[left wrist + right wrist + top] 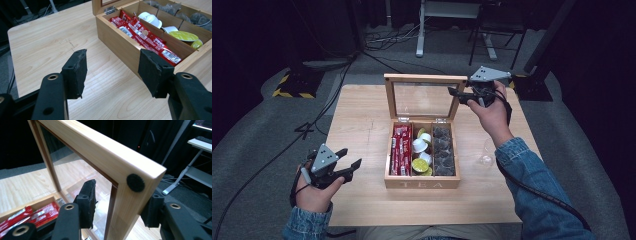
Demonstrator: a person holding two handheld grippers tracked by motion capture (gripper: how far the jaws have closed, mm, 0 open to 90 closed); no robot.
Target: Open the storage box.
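The right gripper (460, 94), fingers straddling the glass-paned wooden lid's (425, 78) corner unclamped, should pinch squarely before swinging it; the left gripper (349, 166) idles open.

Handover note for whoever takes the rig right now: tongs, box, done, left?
Left tongs: open, nothing between them, near the table's left edge, beside the tea box.
Right tongs: straddle the side rail of the glass lid near its top corner; whether the pads press is unclear.
Box: mid-table, lid upright. Red sachets left, capsules middle, dark tea bags right.
Done: box is open.
Left: probably steadying or closing the lid.
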